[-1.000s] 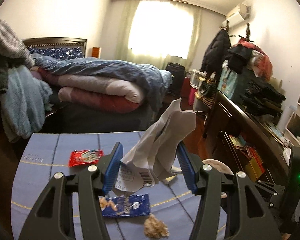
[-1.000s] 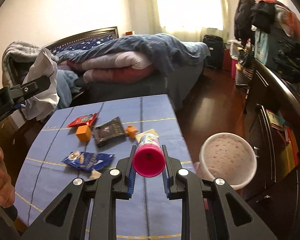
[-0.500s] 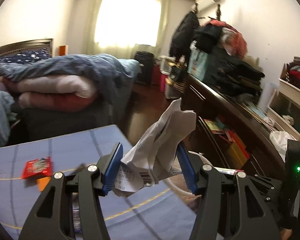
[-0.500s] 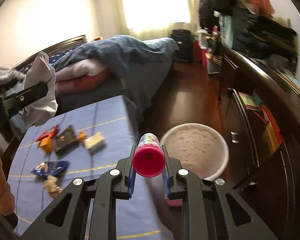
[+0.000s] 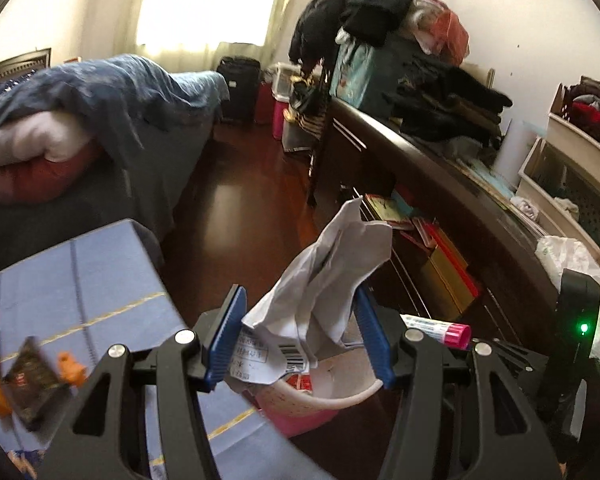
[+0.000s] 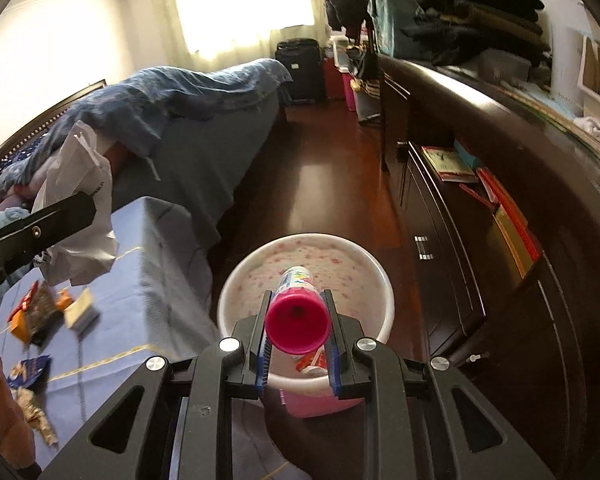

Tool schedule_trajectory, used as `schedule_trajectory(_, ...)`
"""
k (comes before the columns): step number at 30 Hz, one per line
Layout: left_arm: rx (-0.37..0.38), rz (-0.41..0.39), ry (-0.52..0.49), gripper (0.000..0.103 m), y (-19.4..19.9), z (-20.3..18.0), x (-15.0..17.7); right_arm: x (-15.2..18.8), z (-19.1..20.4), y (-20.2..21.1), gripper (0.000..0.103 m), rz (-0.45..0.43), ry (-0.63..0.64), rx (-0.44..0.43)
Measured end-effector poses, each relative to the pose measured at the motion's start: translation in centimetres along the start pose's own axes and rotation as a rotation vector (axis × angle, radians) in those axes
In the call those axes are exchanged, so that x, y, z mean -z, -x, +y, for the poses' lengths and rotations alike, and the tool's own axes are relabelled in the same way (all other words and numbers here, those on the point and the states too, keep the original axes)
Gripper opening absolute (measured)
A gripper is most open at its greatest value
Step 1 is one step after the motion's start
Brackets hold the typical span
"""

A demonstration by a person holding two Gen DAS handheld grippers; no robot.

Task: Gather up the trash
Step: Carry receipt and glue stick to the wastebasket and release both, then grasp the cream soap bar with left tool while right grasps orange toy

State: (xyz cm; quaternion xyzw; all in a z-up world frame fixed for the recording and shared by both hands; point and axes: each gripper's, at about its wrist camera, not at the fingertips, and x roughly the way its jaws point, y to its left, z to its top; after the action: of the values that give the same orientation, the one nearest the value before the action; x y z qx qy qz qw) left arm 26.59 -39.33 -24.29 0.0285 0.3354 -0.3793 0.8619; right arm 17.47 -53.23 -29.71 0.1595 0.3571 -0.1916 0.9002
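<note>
1. The desk [image 6: 156, 264] (blue cloth) carries scattered wrappers [image 6: 40, 312] near its left edge.
2. The pink bin [image 6: 380, 280] stands on the floor just off the desk's right edge.
3. Left tongs [image 5: 300, 332] grip crumpled paper [image 5: 324, 276] – above the bin's rim.
4. Right tongs [image 6: 298, 332] clamp a pink-capped tube [image 6: 298, 316] – over the bin.

The left tool [image 5: 300, 332] clamps crumpled paper [image 5: 324, 280] above the pink bin [image 5: 320, 404], beside the worktop [image 5: 80, 280].

Blue table [image 6: 156, 280], wrappers [image 6: 40, 312], floor [image 6: 320, 184], bin [image 6: 236, 292]
</note>
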Motion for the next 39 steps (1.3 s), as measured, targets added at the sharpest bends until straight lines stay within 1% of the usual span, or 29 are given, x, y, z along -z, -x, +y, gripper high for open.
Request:
schedule_trajectory(4,0.045,0.062,0.034,0.058,-4.4,-0.3,-0.2,-0.4,-0.7,-2.7,0.023,0.017,-0.002,0.013)
schedule_trajectory(7,0.066,0.097,0.060,0.062,-7.1,-0.1,0.0,-0.4,-1.4,-5.0,0.023,0.037,-0.006,0.032)
schedule_trajectory(9,0.089,0.112,0.085,0.069,-8.5,0.2,0.1,-0.2,-1.9,-6.0,0.026,0.039,-0.015,0.038)
schedule_trajectory(10,0.093,0.114,0.096,0.071,-8.7,0.4,0.2,-0.1,-2.1,-6.4,0.027,0.041,-0.015,0.045)
schedule_trajectory(11,0.096,0.114,0.115,0.078,-9.1,0.6,0.2,0.0,-2.3,-6.6,0.029,0.042,-0.013,0.053)
schedule_trajectory(12,0.104,0.110,0.130,0.083,-9.1,0.9,0.2,0.1,-2.4,-6.8,0.035,0.042,-0.012,0.059)
schedule_trajectory(13,0.111,0.106,0.142,0.084,-9.2,1.1,0.2,0.1,-2.4,-6.8,0.042,0.042,-0.014,0.061)
schedule_trajectory(14,0.114,0.105,0.148,0.084,-9.1,1.1,0.2,0.2,-2.5,-6.9,0.044,0.041,-0.017,0.063)
schedule_trajectory(17,0.100,0.097,0.153,0.085,-8.2,1.6,0.2,0.4,-2.1,-6.3,0.046,0.037,-0.010,0.065)
schedule_trajectory(18,0.092,0.092,0.154,0.086,-7.7,1.8,0.3,0.4,-1.7,-5.9,0.049,0.035,-0.004,0.062)
schedule_trajectory(19,0.074,0.090,0.152,0.087,-7.0,1.9,0.3,0.5,-1.3,-5.6,0.055,0.032,0.003,0.063)
schedule_trajectory(20,0.058,0.089,0.147,0.089,-6.3,2.1,0.4,0.5,-1.0,-5.2,0.056,0.029,0.009,0.065)
schedule_trajectory(21,0.026,0.084,0.138,0.093,-5.5,2.2,0.7,0.6,-0.4,-4.6,0.058,0.023,0.019,0.065)
schedule_trajectory(23,-0.081,0.081,0.114,0.095,-3.8,3.0,1.3,0.8,0.5,-3.7,0.061,0.016,0.032,0.046)
schedule_trajectory(24,-0.121,0.081,0.109,0.097,-3.2,3.4,1.6,0.8,0.9,-3.3,0.063,0.014,0.038,0.034)
schedule_trajectory(25,-0.189,0.082,0.109,0.097,-2.4,4.1,2.0,1.1,1.8,-2.5,0.064,0.010,0.052,0.011)
schedule_trajectory(26,-0.267,0.078,0.120,0.099,-1.4,5.0,2.6,1.1,2.3,-2.2,0.064,0.007,0.060,0.000)
schedule_trajectory(27,-0.299,0.074,0.132,0.099,-0.8,5.6,2.9,1.3,3.1,-1.6,0.065,0.002,0.077,-0.016)
schedule_trajectory(29,-0.384,0.091,0.198,0.099,0.2,7.7,4.0,1.6,4.2,-0.9,0.065,-0.005,0.101,-0.032)
schedule_trajectory(32,-0.443,0.138,0.314,0.099,0.4,10.3,5.5,1.9,5.7,0.0,0.066,-0.011,0.123,-0.064)
schedule_trajectory(35,-0.463,0.186,0.401,0.099,-0.3,12.3,6.5,2.0,6.5,0.4,0.066,-0.011,0.134,-0.084)
schedule_trajectory(39,-0.539,0.208,0.401,0.099,-2.2,13.0,6.9,1.9,6.9,1.0,0.066,-0.013,0.138,-0.095)
